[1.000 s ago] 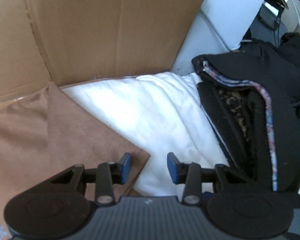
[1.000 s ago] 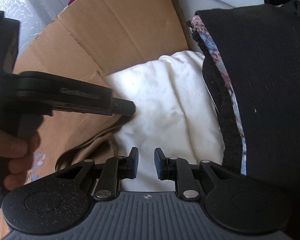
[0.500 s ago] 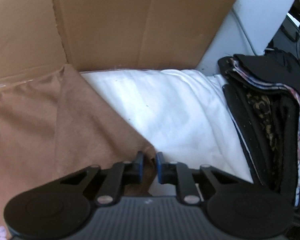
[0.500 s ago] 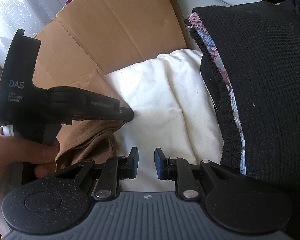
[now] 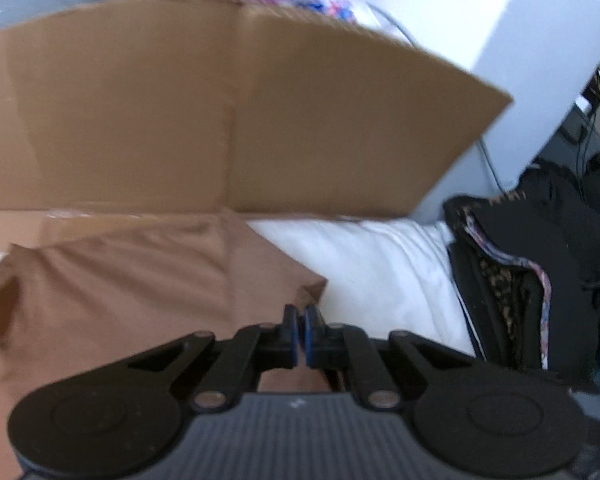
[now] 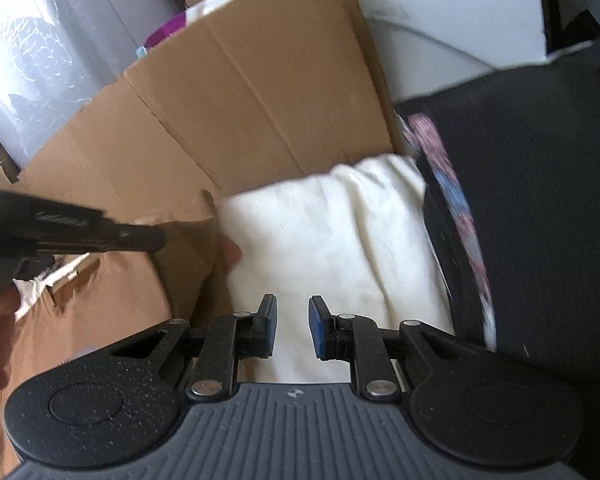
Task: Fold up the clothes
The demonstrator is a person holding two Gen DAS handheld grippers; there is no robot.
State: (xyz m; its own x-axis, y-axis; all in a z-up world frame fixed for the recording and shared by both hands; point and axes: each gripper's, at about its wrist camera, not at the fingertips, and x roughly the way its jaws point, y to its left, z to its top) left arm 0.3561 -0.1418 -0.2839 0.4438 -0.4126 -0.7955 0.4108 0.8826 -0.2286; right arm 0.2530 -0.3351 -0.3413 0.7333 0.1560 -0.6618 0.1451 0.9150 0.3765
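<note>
The left gripper [image 5: 301, 334] is clamped on the corner of the brown garment [image 5: 140, 280], which lies before the cardboard flap [image 5: 220, 100] beside a white cloth [image 5: 380, 272]. In the right wrist view, the right gripper [image 6: 293, 330] hangs over the white cloth, jaws parted and empty; black knitwear [image 6: 540, 200] lies alongside.

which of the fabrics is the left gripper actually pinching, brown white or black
The brown cloth: its corner sits between the shut pads of the left gripper. The white fabric and the black clothes pile lie untouched to its right.
</note>
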